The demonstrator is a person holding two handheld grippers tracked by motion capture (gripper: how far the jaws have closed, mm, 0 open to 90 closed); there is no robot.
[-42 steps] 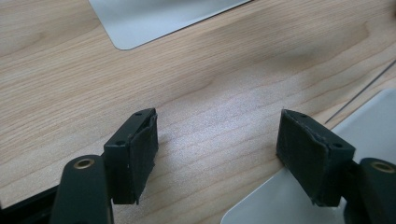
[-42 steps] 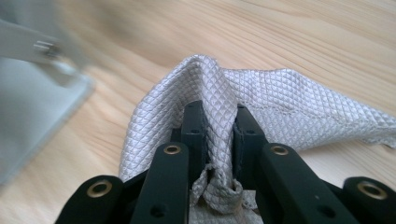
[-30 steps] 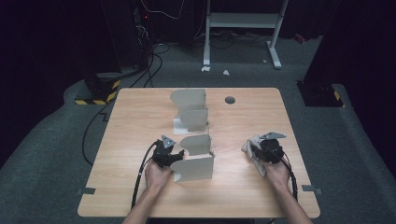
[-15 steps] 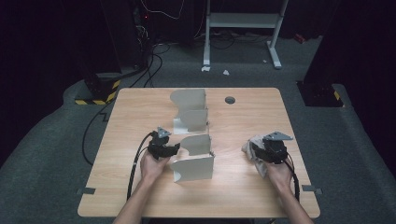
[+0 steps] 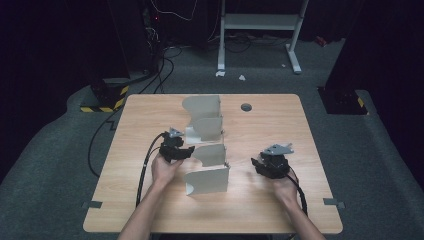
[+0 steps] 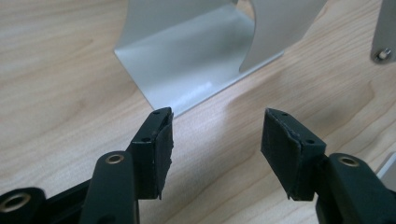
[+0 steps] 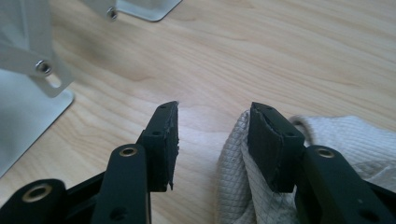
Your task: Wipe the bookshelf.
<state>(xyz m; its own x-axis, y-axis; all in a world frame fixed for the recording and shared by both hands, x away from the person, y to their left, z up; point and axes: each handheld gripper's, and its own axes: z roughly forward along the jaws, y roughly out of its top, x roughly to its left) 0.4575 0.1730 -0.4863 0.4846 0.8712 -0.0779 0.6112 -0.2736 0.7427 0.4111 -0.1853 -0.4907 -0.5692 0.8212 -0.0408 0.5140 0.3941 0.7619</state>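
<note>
The left tongs (image 5: 187, 150) hover just beside the grey metal rack (image 5: 207, 150) standing mid-table (image 5: 125, 200), their jaws apart with nothing between them after having just been closing a little. The right tongs (image 5: 257, 164) sit well to the rack's right, jaws also apart and just closing, a white cloth (image 7: 261, 186) lying against one pad, not clamped.

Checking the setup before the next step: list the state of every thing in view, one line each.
Left gripper: open, empty, jaws just been closing.
Right gripper: open, jaws just been closing, white cloth against one jaw.
Metal rack: upright on the table.
</note>
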